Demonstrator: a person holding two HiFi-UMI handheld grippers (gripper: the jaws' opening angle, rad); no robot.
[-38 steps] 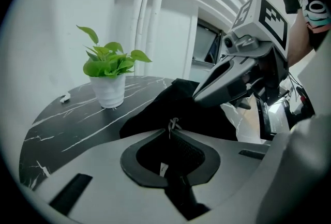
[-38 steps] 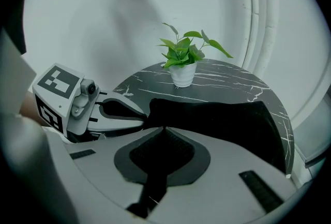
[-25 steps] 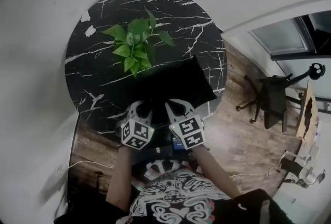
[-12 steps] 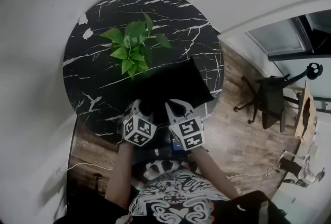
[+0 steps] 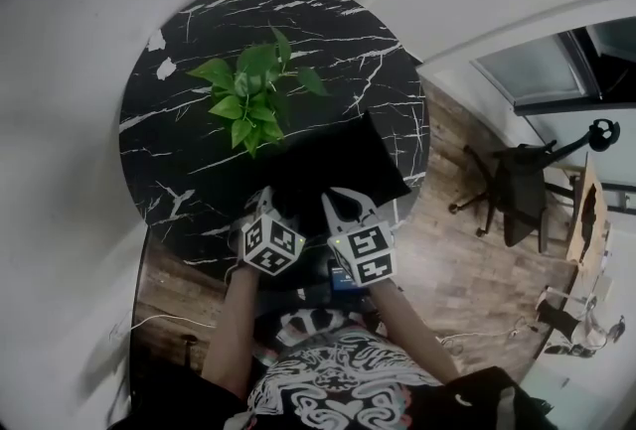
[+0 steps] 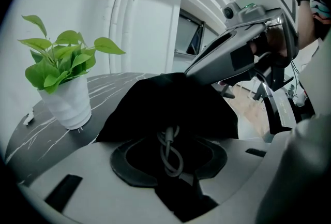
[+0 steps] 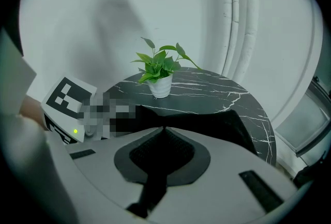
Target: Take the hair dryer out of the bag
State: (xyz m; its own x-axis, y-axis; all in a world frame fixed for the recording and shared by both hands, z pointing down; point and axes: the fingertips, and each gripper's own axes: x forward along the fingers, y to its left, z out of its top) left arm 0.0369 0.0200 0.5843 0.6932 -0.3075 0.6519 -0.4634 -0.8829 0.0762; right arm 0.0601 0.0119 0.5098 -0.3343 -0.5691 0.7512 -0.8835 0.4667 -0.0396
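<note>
A black cloth bag lies on the near part of the round black marble table. My right gripper is shut on the bag's near edge and holds the fabric raised, as the left gripper view shows. My left gripper is at the bag's mouth with its jaws opening. Between them I see dark fabric and a looped grey cord. The pads do not press on either. The hair dryer's body is hidden inside the bag.
A potted green plant in a white pot stands just beyond the bag. The table's near edge is right under my hands. A black office chair stands on the wooden floor to the right. A white wall curves behind the table.
My left gripper has edged forward to the bag's mouth and rolled a little. The right gripper keeps its hold on the bag and has stayed put.
</note>
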